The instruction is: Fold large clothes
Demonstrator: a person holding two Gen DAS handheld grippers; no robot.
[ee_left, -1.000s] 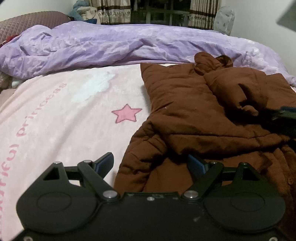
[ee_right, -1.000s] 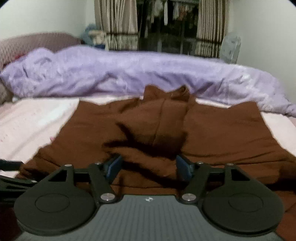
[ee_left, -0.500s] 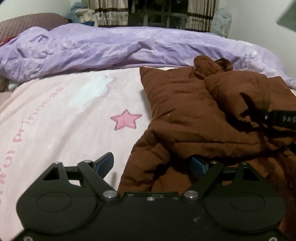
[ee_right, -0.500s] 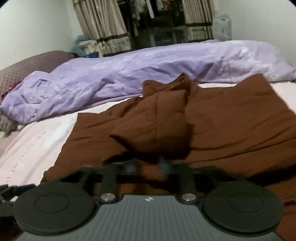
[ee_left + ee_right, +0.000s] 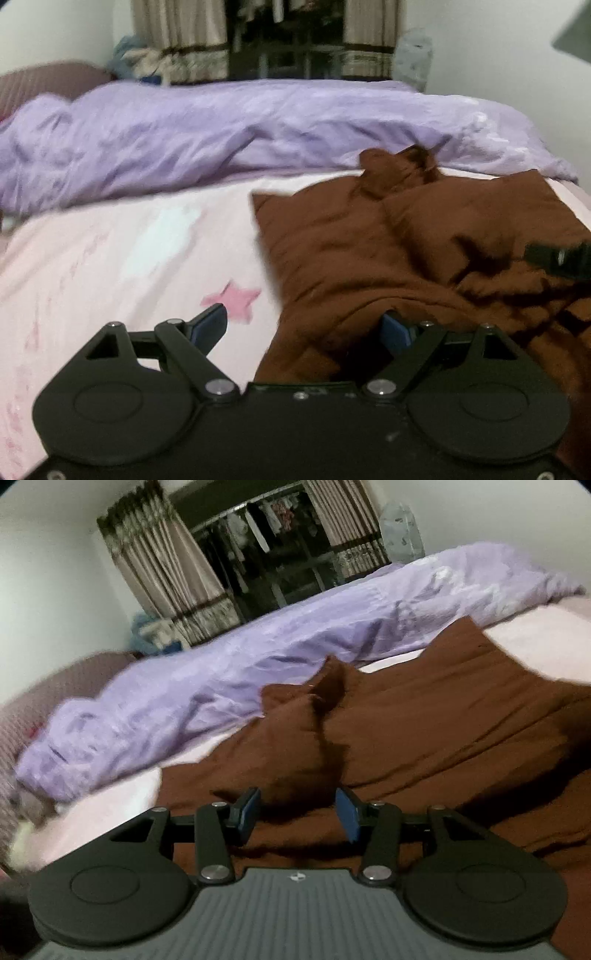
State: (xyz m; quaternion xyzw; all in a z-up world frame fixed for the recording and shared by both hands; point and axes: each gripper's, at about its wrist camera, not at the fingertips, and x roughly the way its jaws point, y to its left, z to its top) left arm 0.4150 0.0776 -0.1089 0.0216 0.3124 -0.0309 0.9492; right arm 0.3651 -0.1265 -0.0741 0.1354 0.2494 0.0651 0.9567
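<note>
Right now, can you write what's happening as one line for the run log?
step: fold brown coat | left hand-held gripper: open at coat edge | right hand-held gripper: just opening, sleeve not pinched | bed sheet: pink

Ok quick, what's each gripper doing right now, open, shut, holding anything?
Left gripper: open, nothing clamped, over the brown coat edge.
Right gripper: open, jaws just been opening, coat fabric lies below, not pinched.

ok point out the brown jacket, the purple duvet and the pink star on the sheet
brown jacket (image 5: 354, 258): left wrist view, on the folded front panel
purple duvet (image 5: 207, 133): left wrist view, on the crumpled middle of it
pink star (image 5: 236, 299): left wrist view, on the star's centre, printed on the pink sheet
</note>
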